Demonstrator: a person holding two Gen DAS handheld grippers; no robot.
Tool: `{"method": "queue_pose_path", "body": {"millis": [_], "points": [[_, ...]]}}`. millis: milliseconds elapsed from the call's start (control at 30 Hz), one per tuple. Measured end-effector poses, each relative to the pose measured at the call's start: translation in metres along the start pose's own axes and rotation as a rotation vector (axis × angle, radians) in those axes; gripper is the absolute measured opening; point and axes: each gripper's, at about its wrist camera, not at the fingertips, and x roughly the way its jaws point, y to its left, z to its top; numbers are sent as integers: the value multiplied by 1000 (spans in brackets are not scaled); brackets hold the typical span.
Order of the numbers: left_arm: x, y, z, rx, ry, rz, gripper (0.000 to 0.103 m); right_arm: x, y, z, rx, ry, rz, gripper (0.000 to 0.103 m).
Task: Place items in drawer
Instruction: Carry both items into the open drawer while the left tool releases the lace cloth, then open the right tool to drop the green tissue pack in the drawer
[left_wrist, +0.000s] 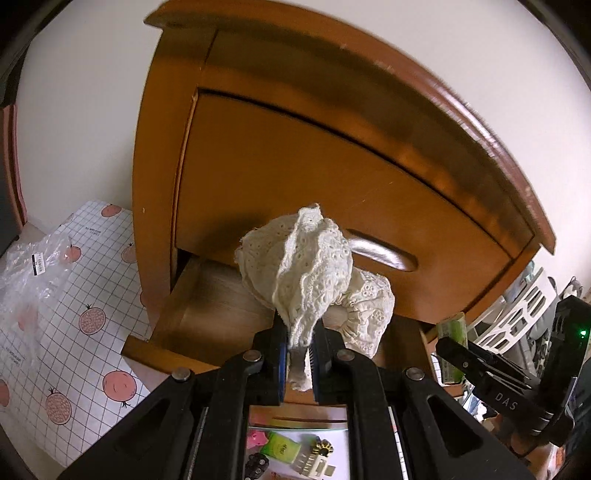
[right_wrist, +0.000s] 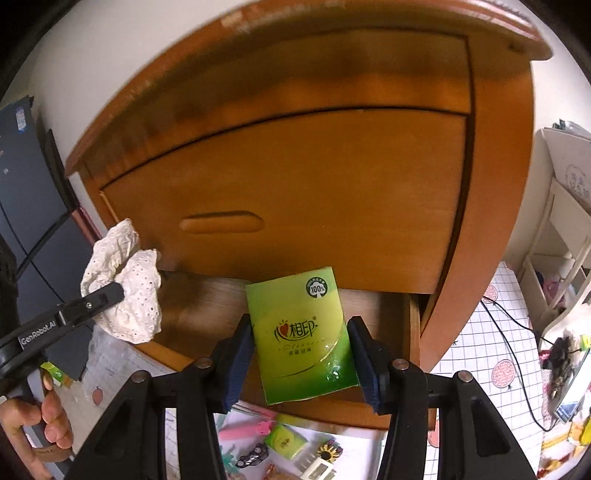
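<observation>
wooden cabinet (right_wrist: 295, 166) with its lower drawer (left_wrist: 207, 295) pulled open. left gripper (left_wrist: 299, 350) pinches a soft, light lace cloth (left_wrist: 310, 266) by a fold; right gripper (right_wrist: 299, 354) clamps a squashy, slick tissue pack (right_wrist: 303, 332) across its sides, both above the drawer.

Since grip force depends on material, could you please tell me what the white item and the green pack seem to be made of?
White item: soft cotton-like eyelet fabric, matte; punched holes and crumpled folds show. Green pack: thin glossy plastic film, probably a tissue wrapper; it shows glare.
</observation>
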Motion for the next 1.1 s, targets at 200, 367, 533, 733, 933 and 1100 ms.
{"method": "queue_pose_path", "body": {"millis": [200, 367, 533, 733, 933, 1100], "points": [[21, 0, -2, 3, 26, 29, 11, 17, -2, 0, -21, 36, -26, 54], [30, 5, -8, -5, 48, 40, 23, 27, 1, -1, -40, 56, -40, 55], [30, 11, -11, -13, 44, 50, 43, 37, 2, -3, -47, 80, -54, 56], [31, 18, -17, -23, 50, 57, 55, 42, 1, -6, -46, 90, -62, 65], [34, 23, -21, -35, 56, 77, 64, 45, 1, -6, -53, 81, -78, 82], [39, 27, -16, -51, 31, 81, 78, 45, 4, -11, -53, 58, -82, 103]]}}
